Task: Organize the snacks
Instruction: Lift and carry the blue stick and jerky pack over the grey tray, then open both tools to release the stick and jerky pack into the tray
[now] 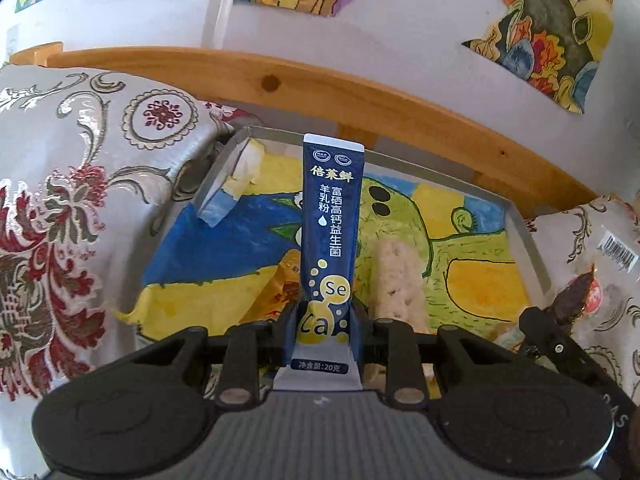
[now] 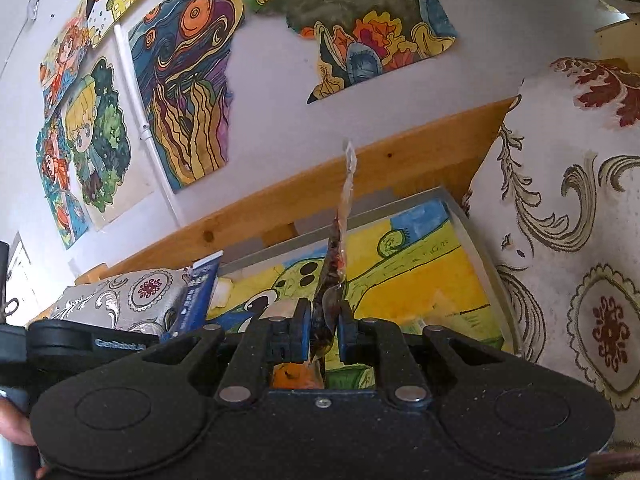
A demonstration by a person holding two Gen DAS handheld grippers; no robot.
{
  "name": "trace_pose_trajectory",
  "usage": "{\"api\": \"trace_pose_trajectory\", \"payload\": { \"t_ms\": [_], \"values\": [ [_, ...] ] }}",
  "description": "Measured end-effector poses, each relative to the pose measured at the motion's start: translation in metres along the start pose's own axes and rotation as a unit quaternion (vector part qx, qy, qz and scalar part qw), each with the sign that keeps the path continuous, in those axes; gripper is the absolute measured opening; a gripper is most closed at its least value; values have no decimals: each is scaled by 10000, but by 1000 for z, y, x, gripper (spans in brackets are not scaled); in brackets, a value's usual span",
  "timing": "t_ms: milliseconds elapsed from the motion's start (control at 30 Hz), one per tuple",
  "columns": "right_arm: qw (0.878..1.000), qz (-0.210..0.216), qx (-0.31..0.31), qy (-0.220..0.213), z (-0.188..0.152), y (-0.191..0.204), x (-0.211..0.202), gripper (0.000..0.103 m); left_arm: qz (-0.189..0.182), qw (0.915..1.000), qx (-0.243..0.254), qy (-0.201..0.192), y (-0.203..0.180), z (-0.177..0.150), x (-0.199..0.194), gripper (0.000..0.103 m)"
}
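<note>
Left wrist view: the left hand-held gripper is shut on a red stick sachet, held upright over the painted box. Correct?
Not quite. The stick sachet is dark blue with yellow circles, not red, as the left wrist view shows. The rest holds: the left hand-held gripper is shut on it, upright over the painted box.

Dark blue powder stick sachet (image 1: 327,236), upright, yellow Se/Ca dots, lower end pinched betw. gripper fingers above the tray. Clear snack packet (image 2: 338,256) w/ dark red-brown contents, edge-on, upright, likewise pinched at base. White puffed bar (image 1: 396,280) lies in tray (image 1: 528,240) lined w/ painted paper.
</note>
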State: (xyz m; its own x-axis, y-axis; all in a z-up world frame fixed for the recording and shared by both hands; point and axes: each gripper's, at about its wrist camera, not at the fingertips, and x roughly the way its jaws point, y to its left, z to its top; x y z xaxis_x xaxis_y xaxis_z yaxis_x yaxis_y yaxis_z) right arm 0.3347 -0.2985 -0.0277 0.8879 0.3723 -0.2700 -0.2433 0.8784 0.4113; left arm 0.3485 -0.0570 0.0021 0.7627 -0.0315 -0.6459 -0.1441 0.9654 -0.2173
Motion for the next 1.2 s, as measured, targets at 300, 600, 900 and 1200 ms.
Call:
{"api": "trace_pose_trajectory", "payload": {
  "t_ms": [300,600,900,1200],
  "values": [
    [10000,-55,22,55,4,-8,9,14,150,9998,117,-9,-5,-6,16,29],
    [9994,-188,140,266,3,-15,15,23,262,9995,199,28,-8,-10,20,32],
    [9986,-477,21,234,6,-12,12,63,367,9992,132,-90,-4,-8,13,53],
    [9988,-464,-162,55,18,-6,2,97,468,9980,99,-403,-1,-4,-3,88]
  ]
}}
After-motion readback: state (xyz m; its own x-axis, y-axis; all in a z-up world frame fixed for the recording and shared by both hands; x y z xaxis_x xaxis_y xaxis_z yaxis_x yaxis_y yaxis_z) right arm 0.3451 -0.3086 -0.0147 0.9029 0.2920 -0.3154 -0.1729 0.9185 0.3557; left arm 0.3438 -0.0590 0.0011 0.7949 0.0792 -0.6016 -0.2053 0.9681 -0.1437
